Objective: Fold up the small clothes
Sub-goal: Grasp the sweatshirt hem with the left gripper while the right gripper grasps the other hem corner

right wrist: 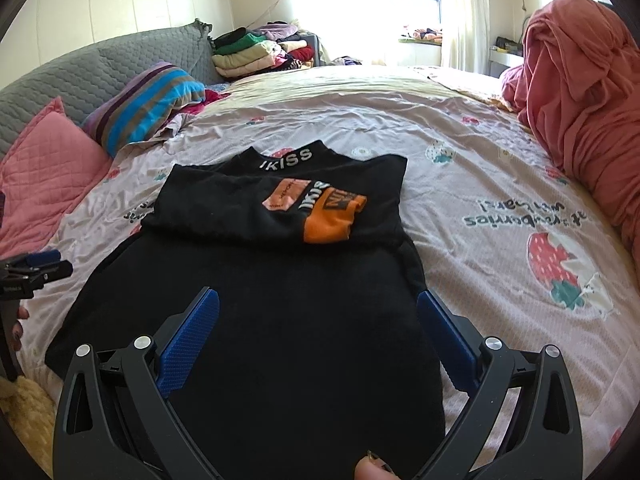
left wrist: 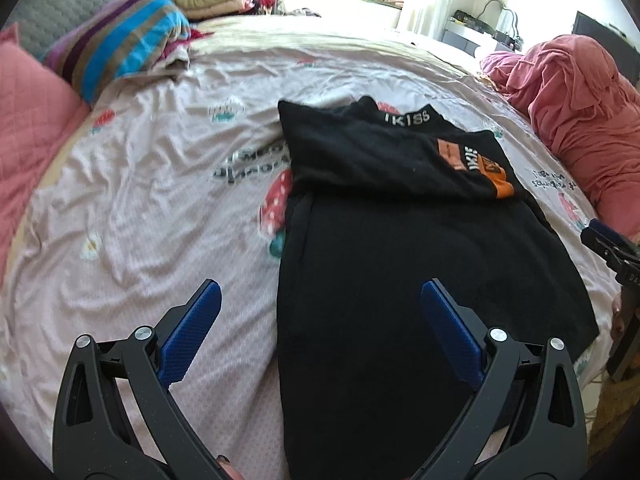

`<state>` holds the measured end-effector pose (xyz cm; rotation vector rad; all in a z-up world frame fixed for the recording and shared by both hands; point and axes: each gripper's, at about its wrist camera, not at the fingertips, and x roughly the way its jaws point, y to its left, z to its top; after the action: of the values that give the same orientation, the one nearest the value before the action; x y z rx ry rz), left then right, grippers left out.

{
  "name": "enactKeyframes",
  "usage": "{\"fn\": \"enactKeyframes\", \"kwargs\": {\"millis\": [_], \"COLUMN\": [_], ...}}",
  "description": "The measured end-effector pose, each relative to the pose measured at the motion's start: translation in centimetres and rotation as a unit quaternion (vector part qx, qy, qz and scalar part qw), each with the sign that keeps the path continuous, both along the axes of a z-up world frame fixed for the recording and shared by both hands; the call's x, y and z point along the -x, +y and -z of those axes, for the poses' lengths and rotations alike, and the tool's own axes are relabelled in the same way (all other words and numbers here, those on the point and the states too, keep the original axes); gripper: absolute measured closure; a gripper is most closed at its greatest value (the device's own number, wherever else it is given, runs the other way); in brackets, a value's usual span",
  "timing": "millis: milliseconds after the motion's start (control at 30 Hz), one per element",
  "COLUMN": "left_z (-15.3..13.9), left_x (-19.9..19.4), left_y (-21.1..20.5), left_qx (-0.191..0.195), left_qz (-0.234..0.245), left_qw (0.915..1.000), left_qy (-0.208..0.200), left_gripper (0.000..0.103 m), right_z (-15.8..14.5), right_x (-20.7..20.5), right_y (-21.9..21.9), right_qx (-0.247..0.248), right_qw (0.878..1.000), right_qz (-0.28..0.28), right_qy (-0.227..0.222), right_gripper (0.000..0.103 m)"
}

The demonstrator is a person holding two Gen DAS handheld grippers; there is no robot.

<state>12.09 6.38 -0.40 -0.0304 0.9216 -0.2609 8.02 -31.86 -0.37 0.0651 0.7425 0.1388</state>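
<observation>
Low in each view, the left gripper (left wrist: 320, 292) and right gripper (right wrist: 318, 300) gape wide, holding nothing. The black top (right wrist: 256, 312) lies mid-frame on the bedsheet (right wrist: 460, 184), sleeves folded across. A one-sided pinch could drag it askew. Only the left view shows the sheet's mushroom print (left wrist: 276, 208).

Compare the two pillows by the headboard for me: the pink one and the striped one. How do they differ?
The pink pillow is one plain colour with quilted stitching; the striped pillow carries blue, purple and tan bands. The pink pillow sits nearer the grippers at the bed's edge; the striped pillow lies farther along, beside the folded clothes stack. Both rest against the grey headboard.
</observation>
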Motion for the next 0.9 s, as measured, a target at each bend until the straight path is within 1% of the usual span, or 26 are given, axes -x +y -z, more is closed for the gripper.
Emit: {"fn": "enactKeyframes", "kwargs": {"millis": [100, 267, 467, 667, 767, 900], "left_z": [0.7, 1.1, 1.9, 2.5, 2.6, 3.3], "left_x": [0.1, 0.2, 0.7, 1.1, 1.5, 1.7], "left_y": [1.2, 2.0, 1.5, 1.5, 1.6, 2.0], "left_qx": [0.025, 0.039, 0.028, 0.031, 0.046, 0.072], "left_qz": [-0.009, -0.017, -0.003, 0.004, 0.011, 0.02], "left_qw": [0.9994, 0.9984, 0.9979, 0.9963, 0.9948, 0.9902], "left_qy": [0.021, 0.036, 0.059, 0.08, 0.09, 0.118], "left_gripper": [0.009, 0.009, 0.009, 0.009, 0.009, 0.009], "right_z": [0.5, 1.2, 1.9, 2.7, 2.8, 2.7], "right_x": [0.5, 1.1, 1.9, 2.8, 3.1, 3.5], "right_y": [0.3, 0.9, 0.9, 0.1, -0.3, -0.7], "right_qx": [0.002, 0.01, 0.018, 0.021, 0.021, 0.028], "right_qw": [1.0, 1.0, 0.999, 0.999, 0.998, 0.998], "right_qz": [-0.004, -0.013, -0.015, -0.006, -0.005, -0.005], "right_qy": [0.008, 0.02, 0.035, 0.047, 0.052, 0.055], "right_gripper": [0.004, 0.004, 0.004, 0.004, 0.004, 0.004]}}
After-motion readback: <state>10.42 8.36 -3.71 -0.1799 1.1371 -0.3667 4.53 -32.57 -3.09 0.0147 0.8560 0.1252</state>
